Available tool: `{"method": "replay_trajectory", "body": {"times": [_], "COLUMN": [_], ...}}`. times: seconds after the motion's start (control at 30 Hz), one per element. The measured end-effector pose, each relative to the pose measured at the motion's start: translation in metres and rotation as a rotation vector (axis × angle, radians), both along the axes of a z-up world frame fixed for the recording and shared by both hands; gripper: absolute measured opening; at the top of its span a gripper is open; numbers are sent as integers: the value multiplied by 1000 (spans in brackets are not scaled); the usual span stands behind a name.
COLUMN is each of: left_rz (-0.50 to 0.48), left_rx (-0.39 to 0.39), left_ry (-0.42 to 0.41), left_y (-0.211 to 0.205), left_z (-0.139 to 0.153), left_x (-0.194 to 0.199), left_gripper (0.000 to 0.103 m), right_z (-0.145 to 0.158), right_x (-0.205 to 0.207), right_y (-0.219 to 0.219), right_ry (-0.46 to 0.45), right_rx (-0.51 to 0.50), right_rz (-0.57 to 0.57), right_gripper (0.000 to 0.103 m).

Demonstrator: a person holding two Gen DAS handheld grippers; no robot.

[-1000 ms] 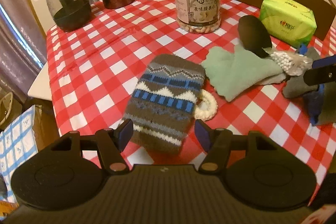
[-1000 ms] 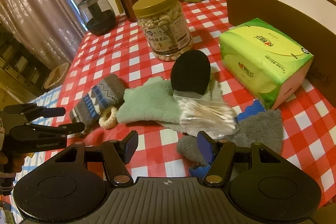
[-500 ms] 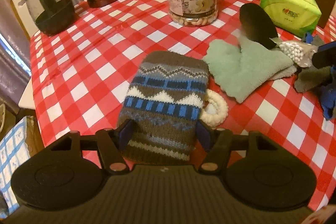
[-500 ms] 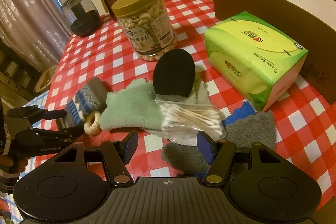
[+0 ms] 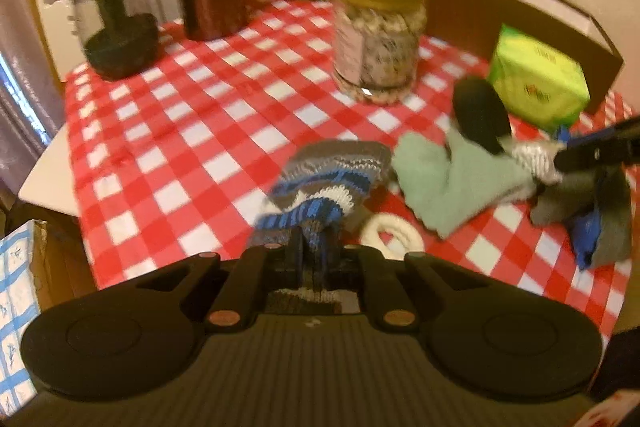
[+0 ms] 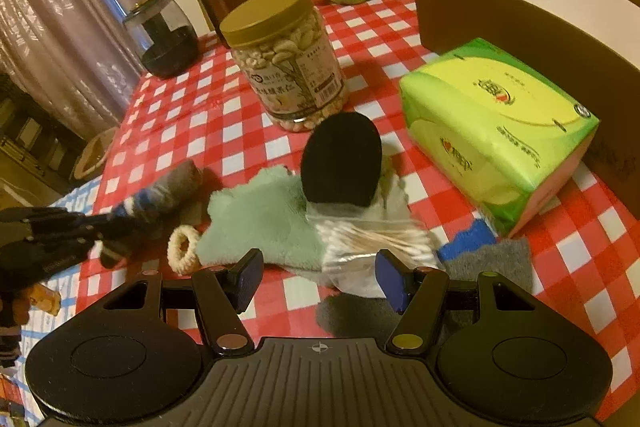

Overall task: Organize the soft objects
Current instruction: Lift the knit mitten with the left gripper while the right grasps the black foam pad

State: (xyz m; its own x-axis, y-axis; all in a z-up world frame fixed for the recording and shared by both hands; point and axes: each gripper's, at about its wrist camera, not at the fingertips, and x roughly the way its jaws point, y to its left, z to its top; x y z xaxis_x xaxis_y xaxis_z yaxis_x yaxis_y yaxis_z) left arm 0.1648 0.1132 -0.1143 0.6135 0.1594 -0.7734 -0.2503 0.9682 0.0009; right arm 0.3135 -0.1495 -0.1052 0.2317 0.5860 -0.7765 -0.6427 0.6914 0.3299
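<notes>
**Gripping the knit sock: left jaws now clamped on it**

Closing in the last half sec, the left gripper [image 5: 314, 251] goes from jaws wide either side of the brown, grey and blue patterned knit sock [image 5: 320, 187] to jaws pinched nearly together w/ the sock's near end bunched between the pads. The sock, flat on the red-and-white checked tablecloth [image 5: 168, 131] a sec ago, now rumples and tilts up toward the gripper; its far end looks to be on the cloth still, near the table's front edge, left of the pile. Left view is blurred, so the hand is prob. in motion. Judgement: first soft item is secured and ready to carry; the likely target is the brown open cardboard box [image 6: 500, 7] at the table's far right corner, though that's a guess.

The cream braided ring [image 5: 390, 233] lies just beside the sock, not caught in the jaws. The pale green fleece cloth [image 6: 260, 223] sits right of it, w/ a black oval pad [image 6: 340, 163] and a clear bag of cotton swabs [image 6: 372, 239] on top.

The right gripper [image 6: 320, 277] has jaws roughly mid-width, holding nothing, hovering just short of the swab bag and over a grey felt piece [image 6: 492, 259].
</notes>
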Motion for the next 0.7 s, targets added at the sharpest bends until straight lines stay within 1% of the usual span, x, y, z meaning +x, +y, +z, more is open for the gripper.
{"method": "replay_trajectory", "body": {"times": [0.1, 0.23, 0.33, 0.57, 0.7], "left_rz": [44, 103, 131, 205, 223], "left_rx": [20, 0, -15, -20, -30], "left_ry": [-6, -43, -72, -85, -77], "left_y": [9, 21, 26, 36, 40], "left_z": [13, 28, 36, 35, 28], "left_x": [-2, -5, -1, 22, 37], "left_gripper": [8, 8, 8, 8, 8], "right_z": [4, 10, 7, -7, -15], "right_x": [0, 1, 8, 36, 50], "right_y": [3, 10, 17, 36, 50], "right_ry": [-18, -59, -85, -120, -108], "right_rx": [12, 32, 14, -18, -45], "right_rz": [12, 28, 26, -21, -48], "right_gripper": [62, 62, 62, 62, 63]}}
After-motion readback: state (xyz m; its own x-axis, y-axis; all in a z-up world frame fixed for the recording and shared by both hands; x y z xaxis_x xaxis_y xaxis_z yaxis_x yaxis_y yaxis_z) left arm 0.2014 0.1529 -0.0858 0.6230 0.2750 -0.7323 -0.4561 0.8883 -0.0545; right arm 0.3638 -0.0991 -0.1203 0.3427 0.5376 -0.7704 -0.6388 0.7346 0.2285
